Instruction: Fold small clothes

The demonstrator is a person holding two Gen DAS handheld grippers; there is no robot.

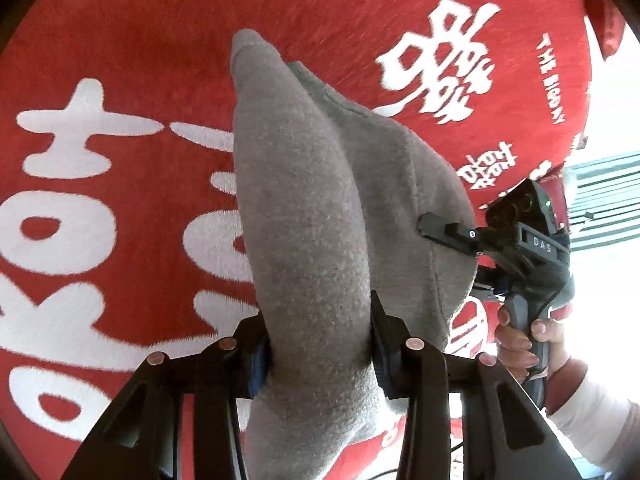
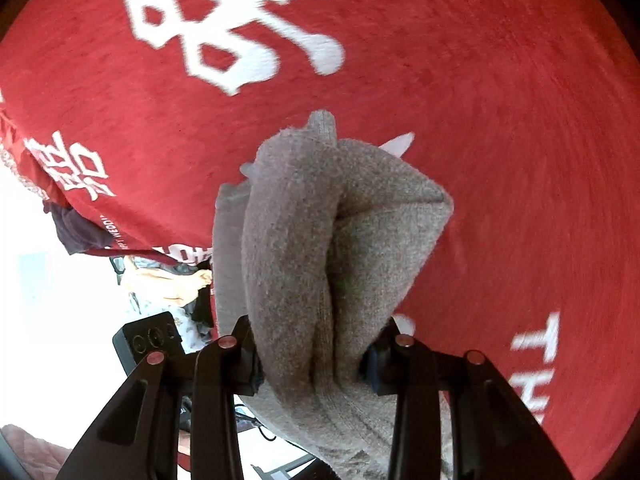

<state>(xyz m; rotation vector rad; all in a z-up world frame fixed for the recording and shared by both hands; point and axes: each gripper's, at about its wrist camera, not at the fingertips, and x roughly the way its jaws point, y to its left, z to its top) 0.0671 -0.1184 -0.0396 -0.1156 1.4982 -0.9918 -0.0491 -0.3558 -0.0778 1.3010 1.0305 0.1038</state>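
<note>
Grey sock (image 1: pixel 304 216) pinched, both tools (image 1: pixel 320 356) (image 2: pixel 316 356); seemingly lifted.

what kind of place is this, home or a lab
Probably a home, perhaps a bed or table used for laundry. A red cloth with white characters covers the surface, a heap of mixed clothes lies at its edge, and both grippers hold a grey garment.
</note>
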